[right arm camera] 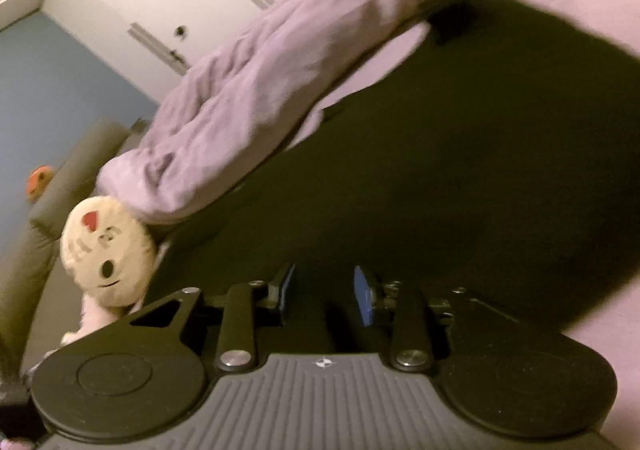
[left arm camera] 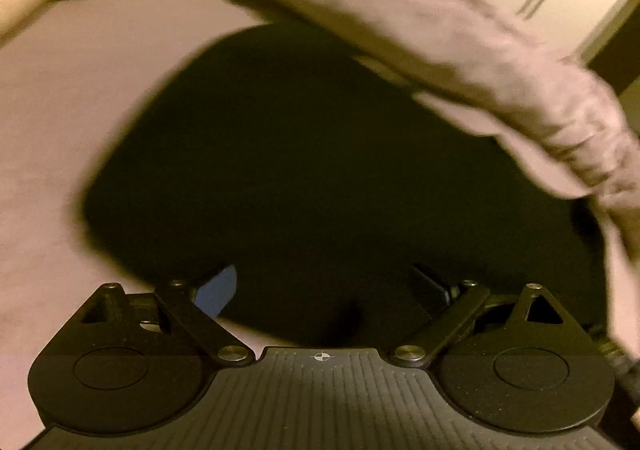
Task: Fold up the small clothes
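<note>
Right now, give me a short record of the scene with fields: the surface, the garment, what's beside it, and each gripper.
surface: bed sheet, pale pink
garment: black cloth, lying flat on the sheet
along the far edge: bunched lilac blanket
at the blanket's end: cream plush toy
left hand-held gripper: jaws wide apart over the black cloth, nothing between them
right hand-held gripper: jaws narrow but apart, over the black cloth; no fold visibly pinched
image: blurred

My left gripper points steeply down, jaws spread wide, nothing between them. My right gripper tilts down less, jaws narrowly parted, nothing visibly pinched.
</note>
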Tool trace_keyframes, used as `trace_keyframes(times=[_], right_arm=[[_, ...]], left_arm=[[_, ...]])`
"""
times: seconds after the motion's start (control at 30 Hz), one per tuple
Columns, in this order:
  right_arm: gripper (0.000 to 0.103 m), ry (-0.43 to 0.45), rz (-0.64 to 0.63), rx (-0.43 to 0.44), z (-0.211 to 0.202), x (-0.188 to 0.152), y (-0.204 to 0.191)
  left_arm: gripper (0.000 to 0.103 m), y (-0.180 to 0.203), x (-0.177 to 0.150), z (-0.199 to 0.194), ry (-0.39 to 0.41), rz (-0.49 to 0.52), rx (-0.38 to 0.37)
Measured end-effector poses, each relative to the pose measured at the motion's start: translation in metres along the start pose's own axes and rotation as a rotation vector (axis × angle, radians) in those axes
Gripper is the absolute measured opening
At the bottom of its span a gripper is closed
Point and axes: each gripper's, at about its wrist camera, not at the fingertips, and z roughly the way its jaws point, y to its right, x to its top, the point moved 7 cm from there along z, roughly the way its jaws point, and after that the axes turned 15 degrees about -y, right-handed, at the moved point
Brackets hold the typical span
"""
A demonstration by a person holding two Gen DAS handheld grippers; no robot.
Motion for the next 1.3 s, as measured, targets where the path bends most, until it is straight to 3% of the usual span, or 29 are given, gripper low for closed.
trace_keyframes(times=[0.07,0.17,0.33,0.5,0.6,0.63,0.7,0.73,0.77,0.8,0.83,0.87,0.93,1.07,1.2,1.3], right_arm=[[0.031,-0.025,-0.019,0.042,0.014,0.005,-0.009],[0.03,-0.066,0.007,0.086,0.034,0.012,-0.009],[0.001,-0.055,0.002,0.051,0.032,0.02,0.015],[0.0,0.037,0.063,-0.007,-0.012,0.029,0.061],[0.0,0.099,0.109,-0.097,-0.045,0.033,0.088],[0.0,0.117,0.141,-0.129,-0.054,0.032,0.098],[0.0,0.139,0.185,-0.182,-0.07,0.03,0.113],[0.0,0.146,0.19,-0.182,-0.075,0.029,0.116],[0.0,0.151,0.174,-0.241,-0.08,0.027,0.115],[0.001,0.14,0.131,-0.289,-0.08,0.026,0.111],[0.004,0.131,0.087,-0.335,-0.079,0.024,0.103],[0.006,0.132,0.054,-0.371,-0.079,0.023,0.094],[0.034,0.138,-0.024,-0.397,-0.076,0.021,0.073],[0.039,0.131,-0.154,-0.4,-0.054,0.016,0.026],[0.047,0.041,-0.205,-0.385,-0.019,0.004,0.011],[0.05,0.044,-0.207,-0.395,-0.017,0.001,0.01]], left_arm=[[0.096,0.014,0.013,0.018,-0.034,-0.015,-0.121],[0.096,0.029,0.028,0.036,-0.032,-0.029,-0.224],[0.091,0.028,0.032,0.069,-0.075,0.021,-0.12],[0.073,0.014,0.037,0.062,-0.082,0.066,-0.127],[0.054,-0.006,0.039,0.057,-0.102,0.039,-0.16],[0.052,-0.013,0.041,0.054,-0.109,0.017,-0.173],[0.054,-0.027,0.049,0.043,-0.096,-0.021,-0.185],[0.06,-0.035,0.053,0.035,-0.077,-0.023,-0.164],[0.067,-0.041,0.058,0.028,-0.054,-0.021,-0.128],[0.084,-0.049,0.062,0.018,-0.018,-0.019,-0.079],[0.091,-0.056,0.066,0.009,0.019,-0.02,-0.036],[0.094,-0.063,0.07,-0.001,0.059,-0.013,0.008],[0.096,-0.072,0.077,-0.017,0.107,0.02,0.079],[0.098,-0.093,0.089,-0.023,0.119,0.009,0.133],[0.098,-0.115,0.096,-0.003,0.038,-0.039,0.059],[0.097,-0.123,0.098,0.023,-0.075,-0.044,-0.025]])
